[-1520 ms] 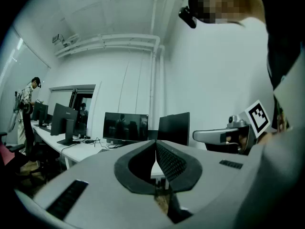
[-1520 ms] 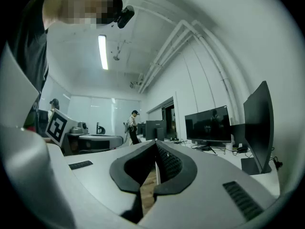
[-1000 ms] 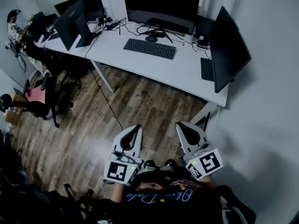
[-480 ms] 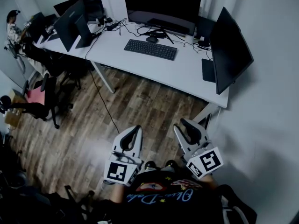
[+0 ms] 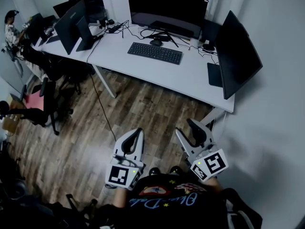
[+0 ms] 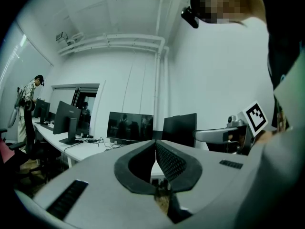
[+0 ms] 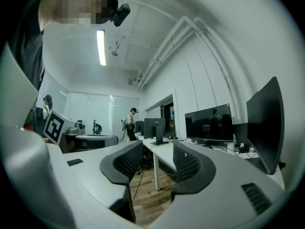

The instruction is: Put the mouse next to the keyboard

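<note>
Left gripper (image 5: pixel 138 131) is sitting closed, empty; right gripper (image 5: pixel 187 127) has just been opening, nothing between. Mouse (image 5: pixel 156 42) is lying among cables (image 5: pixel 125 26) behind keyboard (image 5: pixel 155 53); lifting may snag them.

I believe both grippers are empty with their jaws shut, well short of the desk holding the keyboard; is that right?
Not quite: only the left gripper is shut. The right gripper view shows the right gripper open; its jaws have just been opening, with nothing between them. The rest holds.
</note>
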Demonstrator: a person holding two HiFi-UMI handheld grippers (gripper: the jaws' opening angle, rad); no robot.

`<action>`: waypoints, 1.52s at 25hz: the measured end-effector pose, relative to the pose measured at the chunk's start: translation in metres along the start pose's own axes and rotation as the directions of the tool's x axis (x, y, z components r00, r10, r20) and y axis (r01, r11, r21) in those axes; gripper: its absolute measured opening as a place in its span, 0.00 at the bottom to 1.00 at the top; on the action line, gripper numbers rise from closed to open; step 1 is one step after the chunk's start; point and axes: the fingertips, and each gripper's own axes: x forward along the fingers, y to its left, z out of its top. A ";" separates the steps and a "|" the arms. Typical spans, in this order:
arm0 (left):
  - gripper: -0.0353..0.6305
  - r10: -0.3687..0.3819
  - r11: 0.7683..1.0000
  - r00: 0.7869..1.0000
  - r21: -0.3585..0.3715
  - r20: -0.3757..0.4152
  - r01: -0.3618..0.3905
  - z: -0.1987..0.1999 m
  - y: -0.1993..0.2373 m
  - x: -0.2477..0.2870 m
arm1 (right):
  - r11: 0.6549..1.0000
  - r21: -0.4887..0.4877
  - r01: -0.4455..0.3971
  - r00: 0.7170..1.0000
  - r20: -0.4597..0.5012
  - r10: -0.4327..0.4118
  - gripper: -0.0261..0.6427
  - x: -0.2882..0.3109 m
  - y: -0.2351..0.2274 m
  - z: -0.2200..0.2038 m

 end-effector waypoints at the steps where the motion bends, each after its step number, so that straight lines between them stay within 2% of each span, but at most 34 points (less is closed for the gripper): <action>1: 0.06 -0.002 1.000 1.000 0.001 0.001 0.002 0.000 0.004 0.000 | 1.000 -0.001 0.004 1.000 0.001 -0.004 0.29 0.003 0.001 0.000; 9: 0.06 -0.004 1.000 1.000 0.013 0.005 0.004 0.003 0.041 -0.006 | 1.000 -0.002 0.023 1.000 -0.004 -0.023 0.31 0.031 0.016 -0.004; 13: 0.06 -0.004 1.000 1.000 -0.013 0.016 0.004 -0.001 0.056 -0.007 | 1.000 -0.004 0.022 1.000 -0.012 -0.022 0.31 0.043 0.021 -0.005; 19: 0.06 0.027 1.000 0.999 -0.016 -0.017 -0.027 -0.011 0.072 -0.002 | 1.000 0.001 0.011 1.000 -0.021 -0.011 0.32 0.061 0.015 -0.010; 29: 0.06 0.117 0.993 0.993 -0.022 -0.015 -0.117 -0.016 0.115 0.026 | 0.999 -0.002 -0.045 0.999 -0.007 0.045 0.32 0.123 -0.018 -0.011; 34: 0.06 0.160 0.987 0.987 -0.004 -0.007 -0.160 -0.012 0.139 0.051 | 0.997 0.004 -0.076 0.997 -0.006 0.076 0.32 0.157 -0.040 -0.012; 38: 0.06 0.191 0.981 0.982 -0.018 -0.012 -0.191 -0.016 0.156 0.077 | 0.996 0.004 -0.090 0.996 -0.007 0.090 0.32 0.182 -0.065 -0.012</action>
